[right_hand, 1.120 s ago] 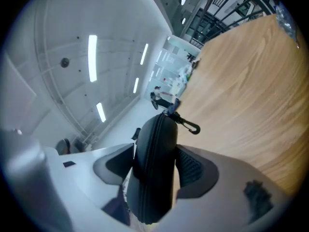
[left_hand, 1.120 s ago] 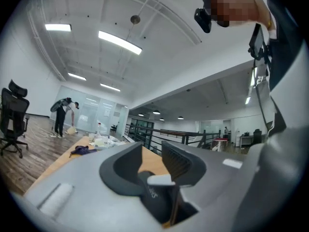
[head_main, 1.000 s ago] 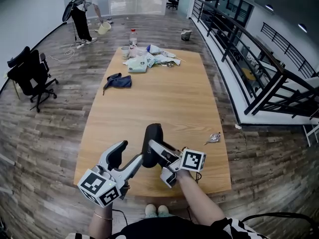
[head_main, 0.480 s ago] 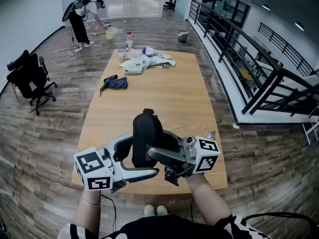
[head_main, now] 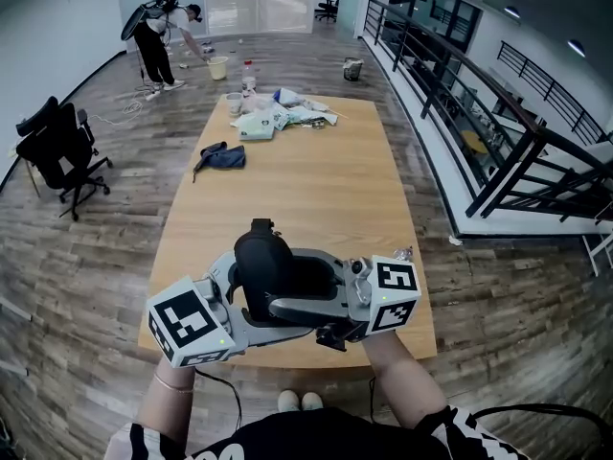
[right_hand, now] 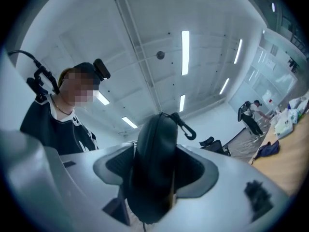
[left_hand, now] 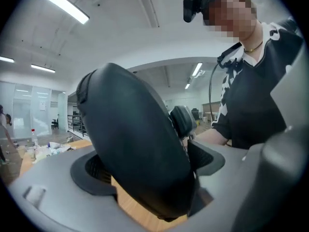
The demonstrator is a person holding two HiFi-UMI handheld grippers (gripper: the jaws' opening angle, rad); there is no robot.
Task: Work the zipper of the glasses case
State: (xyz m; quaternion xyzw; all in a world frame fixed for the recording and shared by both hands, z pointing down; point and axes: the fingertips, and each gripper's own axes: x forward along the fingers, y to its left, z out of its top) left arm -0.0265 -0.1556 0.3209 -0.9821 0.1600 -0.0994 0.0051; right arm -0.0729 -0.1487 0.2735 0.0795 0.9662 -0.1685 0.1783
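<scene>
Object: black oval hard-shell glasses case [head_main: 261,268], matte, smooth, rounded at both ends.
Position: in the air above the near edge of the light wooden table [head_main: 306,185], standing roughly on end between the two tools.
Seam: in the right gripper view a thin line runs along the narrow edge of the case; I cannot tell whether the zip is done up or undone.
Fitting: small black snap hook [right_hand: 186,127] sticks out at the upper end.
Right gripper [head_main: 292,281]: pads pinch the case across its narrow thickness, one on each flat face.
Left gripper [head_main: 254,295]: jaws spread wide and closing, straddling the broad body of the case; a strip of table shows under the case, between the pads.
Lower end: reaches down past the pads in both gripper views.
</scene>
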